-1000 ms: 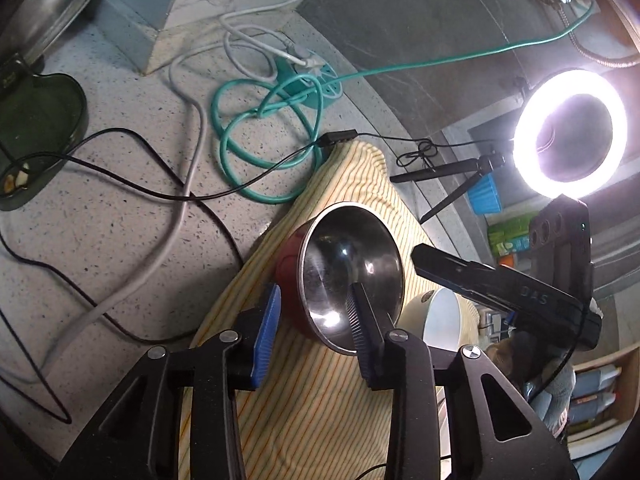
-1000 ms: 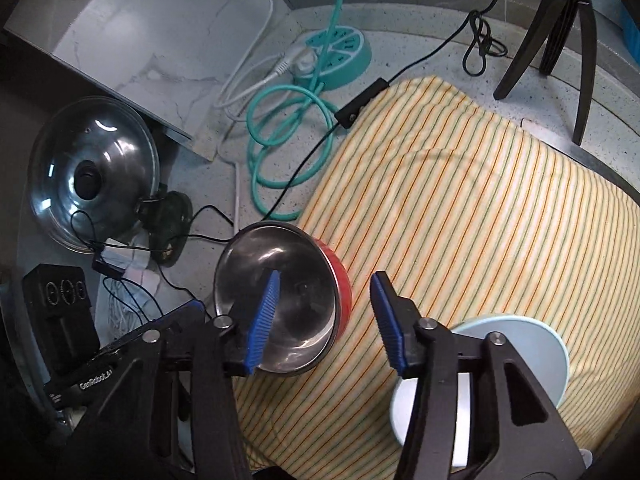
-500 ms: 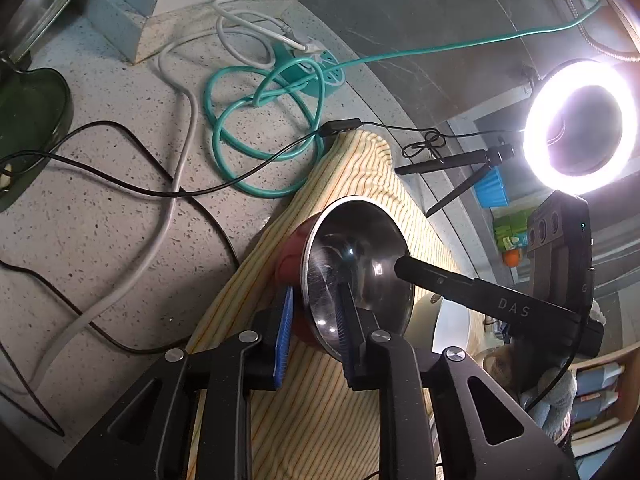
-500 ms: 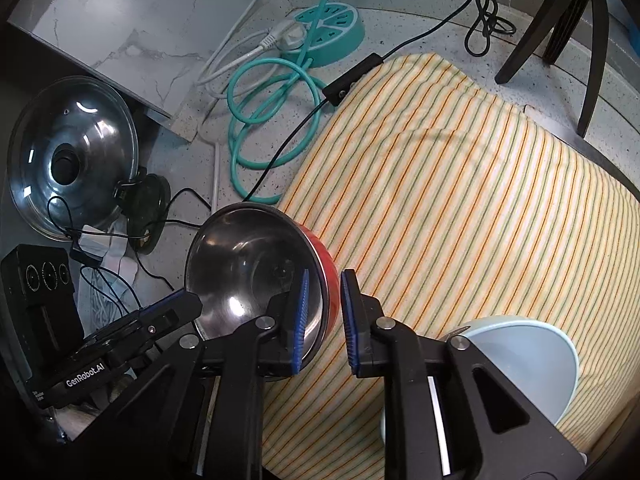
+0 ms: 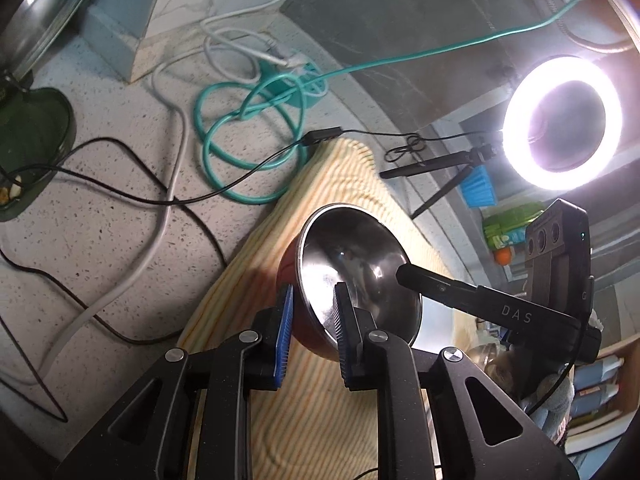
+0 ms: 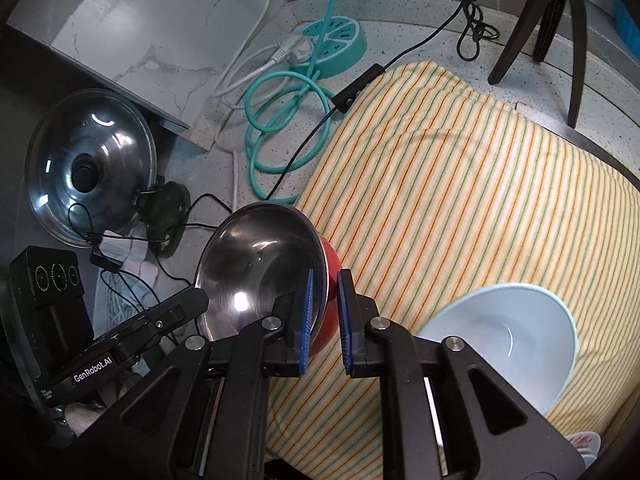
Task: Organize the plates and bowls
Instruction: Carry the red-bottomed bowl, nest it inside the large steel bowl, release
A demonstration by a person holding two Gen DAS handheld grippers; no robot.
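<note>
**Right wrist view: both grippers clamp one bowl**

Striped cloth (image 6: 460, 208) carries the white bowl (image 6: 516, 340) and the red-and-steel bowl (image 6: 264, 268) — left gripper (image 5: 312, 320) and right gripper (image 6: 323, 316) each pinch its rim. Next, probably: lift together, level, toward nesting.

1. Your speckled counter (image 6: 408, 46) carries a striped cloth (image 6: 460, 184) along its near edge.
2. A pale bowl (image 6: 516, 332) sits on that cloth.
3. Toward the back edge lie a teal power strip (image 6: 340, 40) and coiled teal cable (image 6: 276, 120); a glass lid (image 6: 88, 164) rests leftward.
</note>
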